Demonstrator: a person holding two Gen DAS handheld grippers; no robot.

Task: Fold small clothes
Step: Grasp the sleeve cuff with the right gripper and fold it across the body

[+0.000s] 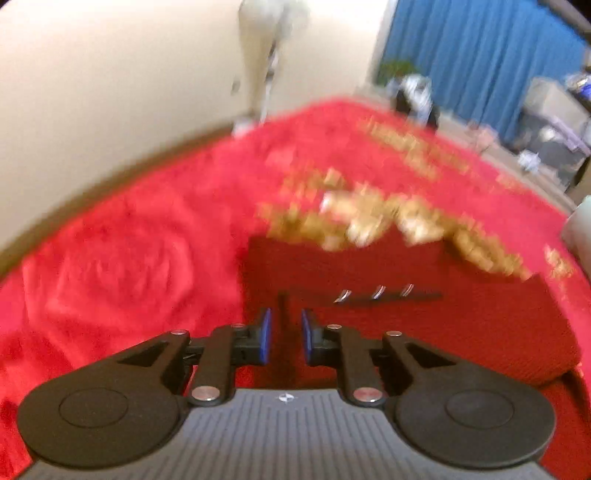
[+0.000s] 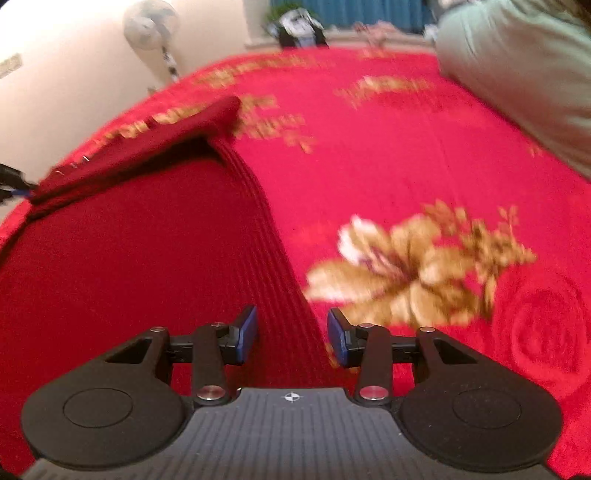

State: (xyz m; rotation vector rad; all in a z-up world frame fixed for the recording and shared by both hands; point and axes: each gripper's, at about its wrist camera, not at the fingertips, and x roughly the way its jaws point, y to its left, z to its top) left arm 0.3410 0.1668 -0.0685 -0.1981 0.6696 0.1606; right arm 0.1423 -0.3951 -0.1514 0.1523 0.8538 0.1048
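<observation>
A dark red knit garment (image 1: pixel 406 332) with a ribbed hem (image 2: pixel 280 258) lies on a red blanket (image 2: pixel 388 147) with gold flowers. My left gripper (image 1: pixel 286 334) has its blue pads nearly together on a thin raised fold of the garment, just left of three small metal fasteners (image 1: pixel 376 292). In the right wrist view that gripper (image 2: pixel 13 182) shows at the left edge, and one flap (image 2: pixel 147 147) of the garment is lifted toward it. My right gripper (image 2: pixel 291 332) is open, low over the ribbed hem, which runs between its fingers untouched.
A grey-green bulk of cloth (image 2: pixel 517 74) lies on the bed's far right. A standing fan (image 2: pixel 151 26) stands by the cream wall beyond the bed's edge. A blue curtain (image 1: pixel 480 55) and a black bag (image 2: pixel 299 29) are at the back.
</observation>
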